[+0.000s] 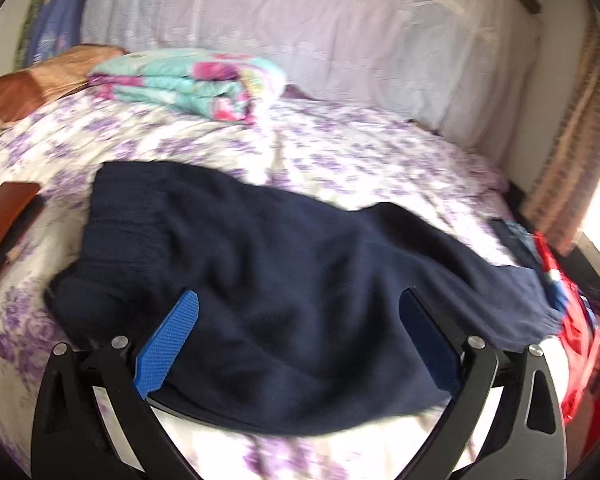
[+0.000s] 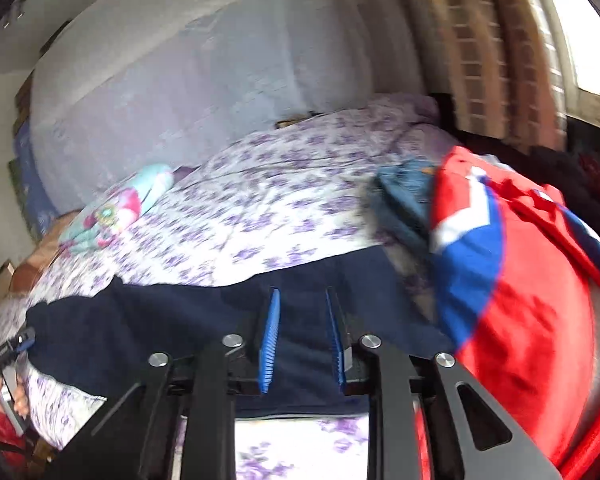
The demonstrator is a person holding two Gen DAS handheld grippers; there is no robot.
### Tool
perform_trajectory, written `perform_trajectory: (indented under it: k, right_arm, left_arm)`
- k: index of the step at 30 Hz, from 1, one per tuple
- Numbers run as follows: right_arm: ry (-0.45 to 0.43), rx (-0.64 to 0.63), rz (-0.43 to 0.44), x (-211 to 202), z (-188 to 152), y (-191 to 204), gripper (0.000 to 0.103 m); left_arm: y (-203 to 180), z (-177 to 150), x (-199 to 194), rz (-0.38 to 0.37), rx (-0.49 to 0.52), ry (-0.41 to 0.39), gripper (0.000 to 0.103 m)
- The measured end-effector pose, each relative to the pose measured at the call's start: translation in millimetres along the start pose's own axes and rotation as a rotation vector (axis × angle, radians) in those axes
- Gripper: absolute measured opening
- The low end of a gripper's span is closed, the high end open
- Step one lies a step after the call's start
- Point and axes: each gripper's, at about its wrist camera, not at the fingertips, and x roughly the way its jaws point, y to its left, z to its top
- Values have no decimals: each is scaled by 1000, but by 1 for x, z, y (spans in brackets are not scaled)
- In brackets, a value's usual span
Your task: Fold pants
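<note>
**Ana:** Navy pants (image 1: 268, 240) lying across the floral bedsheet (image 1: 340, 152), waistband end off to the left, cuffs trailing right toward that red-and-blue garment (image 2: 520, 280). Left gripper (image 1: 296, 312) low over the near edge, fingers spread wide with nothing between them.

**Ben:** And the right gripper (image 2: 302, 320) hangs over the leg end, fingers only narrowly parted, not pinching cloth as far as I can see. That gap worries me; thick fabric may just get pushed ahead rather than slip in.

**Ana:** Agreed. The other risk is picking up one layer only. If the legs are stacked, a shallow bite lifts the top one and the fold comes out skewed.

**Ben:** The cuffs sit right beside the red garment and those jeans (image 2: 404, 196). A sloppy grab there could drag a neighbour along.

**Ana:** And the sheet itself is loose and wrinkled. Go too deep and it comes up too.

**Ben:** The folded floral blanket (image 1: 188, 80) is well clear.
</note>
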Motion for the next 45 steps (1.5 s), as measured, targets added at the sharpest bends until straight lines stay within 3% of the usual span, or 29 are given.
perform_trajectory:
  k: [4, 6, 8, 10, 11, 15, 19, 22, 24, 25, 26, 28, 32, 35, 37, 40, 42, 45]
  right_arm:
    - [132, -218, 140, 56, -18, 77, 38]
    - [242, -279, 176, 85, -32, 102, 46]
    - [407, -307, 187, 113, -59, 107, 49]
    - [390, -313, 208, 108, -61, 104, 49]
    - [411, -310, 210, 104, -58, 104, 49]
    - [304, -301, 268, 90, -21, 120, 53]
    - [229, -332, 361, 115, 10, 172, 68]
    - [360, -381, 424, 161, -7, 212, 69]
    - [494, -401, 424, 189, -37, 222, 75]
    - [431, -433, 430, 182, -41, 223, 76]
    - [438, -454, 436, 176, -40, 224, 77]
    - [405, -431, 464, 163, -25, 222, 76]
    - [265, -437, 483, 154, 16, 238, 76]
    - [284, -443, 488, 184, 30, 263, 65]
    - [358, -449, 485, 216, 25, 282, 39]
    - [453, -449, 406, 269, 9, 294, 21]
    - [451, -361, 407, 288, 16, 287, 11]
    - [396, -229, 443, 274, 34, 271, 13]
  left_arm:
    - [-51, -1, -7, -19, 147, -12, 98]
    - [-71, -5, 4, -39, 216, 29, 98]
    - [-80, -18, 28, 25, 292, 124, 98]
    - [-72, -37, 56, 111, 326, 251, 99]
    - [-63, -46, 59, 87, 305, 267, 99]
    - [-58, -43, 38, 61, 261, 226, 99]
    - [-70, -13, 28, -81, 164, 164, 98]
    - [-88, -4, 39, -71, 185, 133, 98]
    - [-88, -17, 71, -45, 204, 237, 98]
    - [-85, -27, 85, -21, 205, 287, 98]
    - [-84, -34, 90, -3, 232, 287, 98]
    - [-91, -32, 76, -44, 259, 248, 98]
    - [-76, -28, 77, -79, 158, 244, 98]
    - [-77, -30, 75, -80, 145, 235, 98]
    - [-80, -33, 73, -65, 157, 232, 98]
    - [-78, -33, 76, -59, 162, 235, 98]
    - [-76, -32, 77, -60, 162, 237, 98]
    - [-75, -33, 78, -62, 163, 237, 98]
